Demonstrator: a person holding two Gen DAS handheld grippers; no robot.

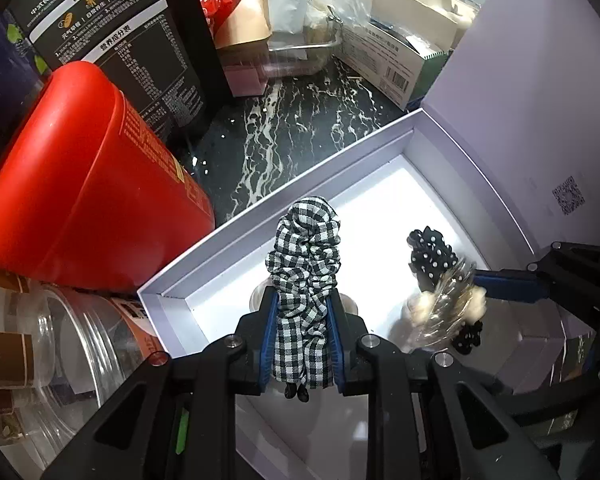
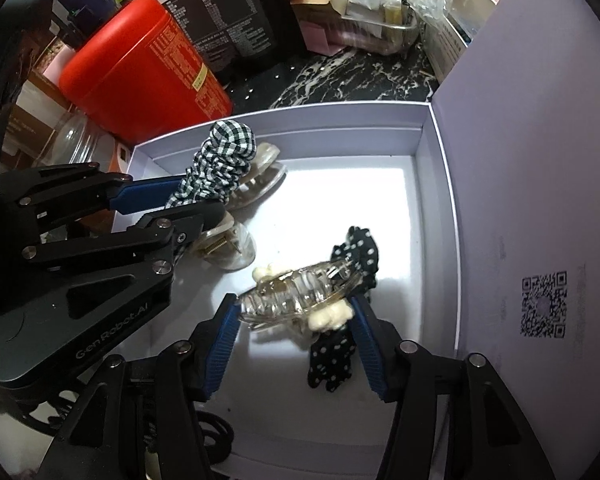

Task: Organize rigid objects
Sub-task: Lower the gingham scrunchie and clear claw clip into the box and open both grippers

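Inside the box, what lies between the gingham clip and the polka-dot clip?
Only bare white box floor separates the gingham clip from the polka-dot clip, as the right wrist view shows.

A home counter: dark marble top (image 1: 300, 128) crowded with food tins (image 1: 92, 184).

A dark tabletop (image 1: 300, 128) veined with white, like black marble, carries everything. A shallow white box (image 1: 284, 188) sits open on it, its lid (image 1: 540, 120) raised at the far side. Just beside the box's left wall stands a red canister (image 1: 80, 184), with a clear plastic jar (image 1: 72, 340) nearer and a tall black carton (image 1: 120, 40) behind it. Cartons and plastic bags crowd the back edge.
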